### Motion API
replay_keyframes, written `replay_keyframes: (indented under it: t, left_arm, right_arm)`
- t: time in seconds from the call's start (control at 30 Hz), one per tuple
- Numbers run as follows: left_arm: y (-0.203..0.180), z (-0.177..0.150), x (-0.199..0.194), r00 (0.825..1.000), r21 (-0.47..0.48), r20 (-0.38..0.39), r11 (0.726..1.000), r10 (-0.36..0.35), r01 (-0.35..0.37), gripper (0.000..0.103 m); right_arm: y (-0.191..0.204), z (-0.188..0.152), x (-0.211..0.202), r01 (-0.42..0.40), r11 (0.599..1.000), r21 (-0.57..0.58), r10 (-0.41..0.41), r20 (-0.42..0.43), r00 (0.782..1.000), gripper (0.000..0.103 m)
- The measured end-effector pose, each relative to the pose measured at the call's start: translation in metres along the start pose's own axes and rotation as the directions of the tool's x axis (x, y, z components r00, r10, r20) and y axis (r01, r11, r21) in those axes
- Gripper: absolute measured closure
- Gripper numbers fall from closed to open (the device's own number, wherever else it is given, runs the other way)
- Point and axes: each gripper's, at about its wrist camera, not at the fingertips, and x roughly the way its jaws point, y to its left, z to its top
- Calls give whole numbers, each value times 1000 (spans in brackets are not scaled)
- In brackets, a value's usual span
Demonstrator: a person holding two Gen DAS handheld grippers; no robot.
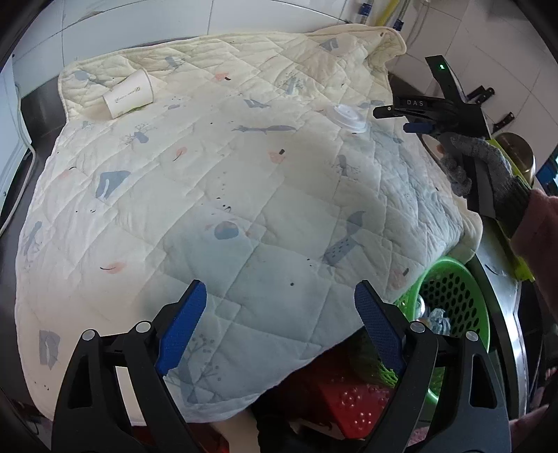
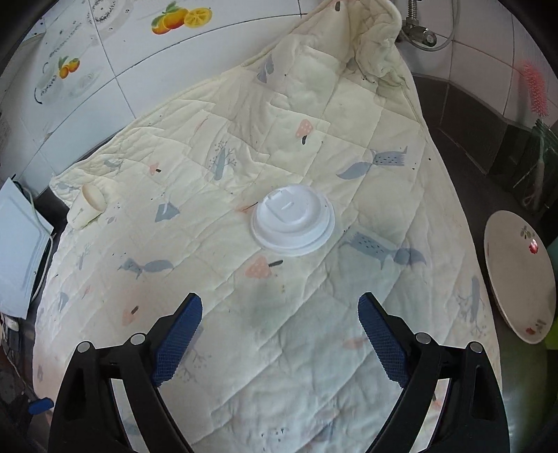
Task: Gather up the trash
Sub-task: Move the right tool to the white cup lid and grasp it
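A white plastic cup lid (image 2: 293,220) lies on a cream quilted cloth (image 2: 244,167), straight ahead of my right gripper (image 2: 279,313), which is open and empty a short way in front of it. The lid also shows in the left wrist view (image 1: 349,118), with the right gripper (image 1: 394,118) just to its right. A paper cup (image 1: 129,93) lies on its side at the cloth's far left corner; it also shows in the right wrist view (image 2: 87,205). My left gripper (image 1: 279,299) is open and empty over the cloth's near edge. A green perforated basket (image 1: 453,299) holding crumpled trash sits at the lower right.
A white plate (image 2: 516,275) lies on the dark counter right of the cloth. A tiled wall runs behind. A faucet (image 2: 418,31) is at the top right. A white box (image 2: 17,244) and a cord sit at the left. A red object (image 1: 352,407) lies below the cloth.
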Motion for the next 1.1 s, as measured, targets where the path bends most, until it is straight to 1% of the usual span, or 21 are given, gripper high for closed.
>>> replay_keyframes:
  t: [0.2,0.33,0.47,0.77,1.1]
  left_arm:
    - [21,7,4,1000,-29,-4,999,16,-16,17]
    - [32,11,7,1000,-39,-9,999,21,-21,17]
    - [41,13,12,999,-51,-20,998,26,-27,17]
    - [57,21,20,999,-71,-31,997,33,-35,17]
    - [61,35,24,999,-66,-18,997,31,-32,17]
  right_arm:
    - [3,33,42,50,999,11,-50,-26,998,15]
    - [6,47,64,83,997,5,-82,-47,996,15]
    - [8,56,81,84,996,9,-83,-64,994,15]
    - [9,68,113,139,990,18,-137,-89,987,14]
    - [13,73,127,142,990,9,-141,-101,985,15]
